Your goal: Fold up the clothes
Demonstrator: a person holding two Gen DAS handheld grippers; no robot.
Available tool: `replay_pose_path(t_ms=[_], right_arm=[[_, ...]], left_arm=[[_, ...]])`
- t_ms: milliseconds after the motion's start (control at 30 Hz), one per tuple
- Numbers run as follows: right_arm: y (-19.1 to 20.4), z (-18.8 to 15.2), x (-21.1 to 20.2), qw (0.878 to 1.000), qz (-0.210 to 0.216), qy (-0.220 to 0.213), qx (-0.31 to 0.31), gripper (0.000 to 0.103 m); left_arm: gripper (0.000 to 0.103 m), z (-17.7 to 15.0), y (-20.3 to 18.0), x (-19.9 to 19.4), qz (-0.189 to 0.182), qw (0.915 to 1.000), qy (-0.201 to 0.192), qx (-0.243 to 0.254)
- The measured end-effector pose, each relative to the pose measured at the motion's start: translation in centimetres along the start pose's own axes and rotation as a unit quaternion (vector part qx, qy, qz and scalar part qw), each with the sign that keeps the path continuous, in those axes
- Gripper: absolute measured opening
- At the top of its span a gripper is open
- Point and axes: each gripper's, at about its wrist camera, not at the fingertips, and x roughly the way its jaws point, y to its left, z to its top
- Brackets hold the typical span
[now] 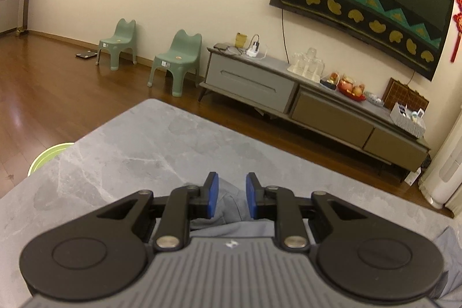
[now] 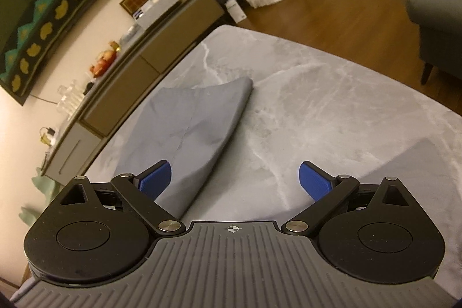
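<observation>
Clothing is what you are working on: a grey-blue garment [image 2: 196, 132] lies on the grey marble table [image 2: 332, 106], spread flat toward the table edge that faces the long TV cabinet [image 2: 138, 62]. Seen from your right wrist, its far corner points away from you and a faint seam runs down its middle.

Your right gripper [image 2: 235, 178] hovers above the table with its blue pads [image 2: 313, 176] spread wide, holding nothing; the left pad overlaps the garment's near edge in the view (whether it touches the cloth, you cannot tell), and the other pad is over bare marble.

Your left gripper [image 1: 232, 197] sits low over the table, pads narrowed with a gap between them. A bunched fold of the same grey-blue cloth [image 1: 231, 207] sits in that gap, but the pads do not visibly press it, so you cannot tell whether it is clamped.

Beyond the table, two green stools [image 1: 176, 59] stand by the wall beside the cabinet.
</observation>
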Motion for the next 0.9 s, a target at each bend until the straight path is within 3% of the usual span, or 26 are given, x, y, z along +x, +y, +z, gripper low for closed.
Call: replay_pose_path(t_ms=[100, 167, 233, 367, 433, 533, 600, 633, 667, 700, 733, 767, 833, 900], right_arm=[[0.8, 0.1, 1.7, 1.000, -0.011, 0.003, -0.012, 0.098], [1.4, 0.2, 2.8, 1.000, -0.018, 0.005, -0.020, 0.098], [2.1, 0.1, 3.8, 0.999, -0.025, 0.005, -0.036, 0.098], [3.8, -0.1, 5.2, 0.996, -0.044, 0.002, -0.079, 0.093], [4.5, -0.1, 5.7, 0.995, -0.055, 0.002, -0.089, 0.090], [5.1, 0.1, 6.2, 0.994, -0.068, 0.000, -0.091, 0.082], [5.7, 0.0, 6.5, 0.993, -0.071, 0.001, -0.098, 0.068], [6.0, -0.1, 6.7, 0.992, -0.072, 0.002, -0.105, 0.049], [6.4, -0.2, 6.9, 0.991, -0.072, 0.005, -0.114, 0.037], [6.7, -0.4, 7.2, 0.990, -0.073, 0.009, -0.122, 0.015], [6.9, -0.5, 7.3, 0.989, -0.072, 0.009, -0.127, 0.006], [7.1, -0.5, 7.3, 0.989, -0.069, 0.007, -0.130, 0.003], [7.3, -0.2, 6.4, 0.991, -0.054, -0.011, -0.125, 0.000], [7.2, 1.4, 3.8, 0.995, -0.009, -0.047, -0.086, 0.000]], left_arm=[[0.019, -0.4, -0.1, 1.0, 0.012, 0.9998, 0.011, 0.010], [0.025, -0.4, 0.2, 1.7, 0.017, 0.9995, 0.020, 0.017], [0.058, 0.2, 1.2, 3.0, 0.028, 0.9990, 0.029, 0.020], [0.071, 1.4, 3.2, 5.8, 0.052, 0.9971, 0.049, 0.025], [0.088, 1.9, 4.1, 8.4, 0.041, 0.9953, 0.087, 0.012], [0.092, 1.6, 4.8, 12.8, 0.040, 0.9880, 0.149, 0.014], [0.092, 0.6, 4.4, 15.1, 0.040, 0.9842, 0.168, 0.040], [0.089, 0.1, 4.2, 15.7, 0.032, 0.9842, 0.168, 0.047], [0.084, -0.3, 3.9, 16.1, 0.004, 0.9838, 0.171, 0.053], [0.049, -0.7, 3.5, 16.4, -0.026, 0.9826, 0.174, 0.058], [0.017, -0.9, 2.9, 16.5, -0.048, 0.9797, 0.183, 0.067], [0.008, -1.1, 2.2, 16.5, -0.065, 0.9765, 0.189, 0.081], [0.005, -0.8, 1.3, 15.0, -0.080, 0.9785, 0.159, 0.104], [0.004, 2.0, 3.4, 10.9, -0.125, 0.9897, 0.060, 0.035]])
